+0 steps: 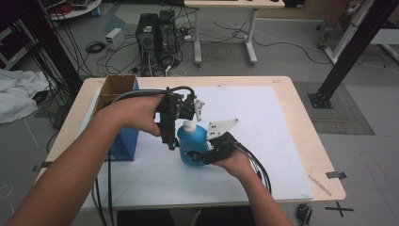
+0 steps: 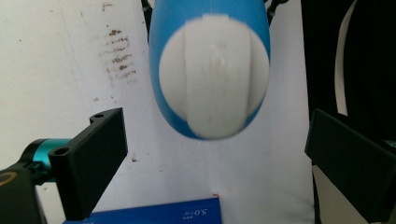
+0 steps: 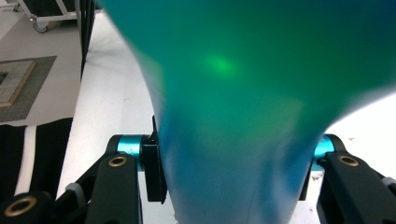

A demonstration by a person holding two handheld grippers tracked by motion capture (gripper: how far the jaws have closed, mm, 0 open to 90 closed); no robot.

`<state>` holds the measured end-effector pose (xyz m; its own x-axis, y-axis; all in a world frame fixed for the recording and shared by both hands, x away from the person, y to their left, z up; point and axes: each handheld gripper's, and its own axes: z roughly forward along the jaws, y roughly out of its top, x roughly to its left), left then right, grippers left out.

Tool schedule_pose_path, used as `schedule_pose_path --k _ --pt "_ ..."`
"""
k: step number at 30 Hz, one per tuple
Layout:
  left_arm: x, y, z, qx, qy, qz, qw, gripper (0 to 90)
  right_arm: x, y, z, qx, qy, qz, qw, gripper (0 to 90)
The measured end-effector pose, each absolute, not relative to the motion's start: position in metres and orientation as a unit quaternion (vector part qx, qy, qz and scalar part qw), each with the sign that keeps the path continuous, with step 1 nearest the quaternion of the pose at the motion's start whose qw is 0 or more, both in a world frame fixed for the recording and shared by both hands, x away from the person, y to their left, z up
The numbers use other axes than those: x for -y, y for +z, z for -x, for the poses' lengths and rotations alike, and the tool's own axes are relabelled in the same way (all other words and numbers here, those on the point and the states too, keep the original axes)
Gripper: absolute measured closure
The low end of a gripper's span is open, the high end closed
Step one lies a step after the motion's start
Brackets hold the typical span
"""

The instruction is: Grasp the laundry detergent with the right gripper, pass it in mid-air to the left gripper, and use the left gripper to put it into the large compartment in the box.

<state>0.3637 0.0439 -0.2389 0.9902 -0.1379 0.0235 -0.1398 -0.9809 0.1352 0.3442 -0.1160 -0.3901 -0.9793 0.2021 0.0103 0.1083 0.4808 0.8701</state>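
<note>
Bottle, blue with a white cap, standing upright near the middle of the counter on a white sheet. Squeezed low on its body by the right claw, black jaws pressed tight on both sides, seen close up in the right gripper view with the blue body filling the gap between them. Held from the person's right, hand low by the sheet.

Left claw just beside the bottle on its left, pointing down, jaws wide apart and holding nothing. Looking straight down on the white cap in the left gripper view, with the cap between the two open jaws but above them in the picture, not touched.

Blue box at the left of the counter, behind the left arm, with an open brown top. Cables trailing from both claws.
</note>
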Motion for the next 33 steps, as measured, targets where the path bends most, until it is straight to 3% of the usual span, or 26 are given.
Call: schedule_pose_path --k 33 --pt "-0.011 -0.254 -0.357 0.089 0.023 -0.995 0.041 5.8 0.113 -0.387 -0.341 -0.857 0.508 -0.083 0.041 45.6"
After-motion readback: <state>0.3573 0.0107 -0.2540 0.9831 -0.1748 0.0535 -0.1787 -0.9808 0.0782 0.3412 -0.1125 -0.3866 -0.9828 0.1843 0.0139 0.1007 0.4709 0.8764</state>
